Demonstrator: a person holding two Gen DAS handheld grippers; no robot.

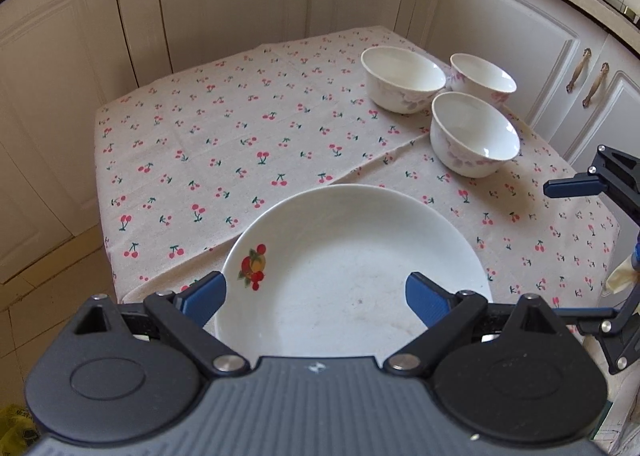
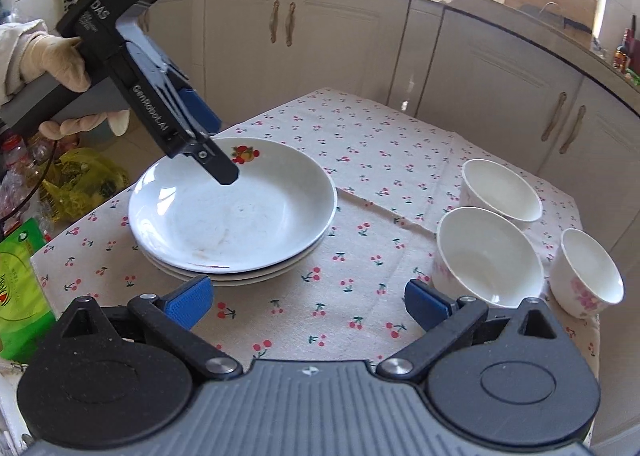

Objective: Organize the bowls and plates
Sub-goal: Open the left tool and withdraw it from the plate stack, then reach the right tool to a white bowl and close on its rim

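While your gloved left hand (image 2: 52, 64) grips its handle from the left edge of the right wrist view, your left tongs (image 1: 316, 298) tilt steeply down over the plates, spread wide and pinching nothing; one dark finger (image 2: 220, 170) hangs over the top plate's far rim, and I cannot tell whether it touches. Your right tongs (image 2: 308, 306) point down at bare cloth between plates and bowls, also spread wide and empty.

Largest first: one table (image 2: 360, 144), covered by a cherry-print cloth (image 1: 224, 144), stands in a corner of cream cabinets (image 2: 348, 40). On its near left side, as the right wrist sees it, sits one stack of plates (image 2: 232, 216); three rims show, and the top plate bears a fruit print (image 2: 245, 154) at its far edge. Three white bowls with pink flowers stand upright in a tight cluster on the right side, well apart from the stack: the middle bowl (image 2: 488, 256), the far bowl (image 2: 500, 190) and the smallest-looking one (image 2: 590, 274) at the table's right edge.
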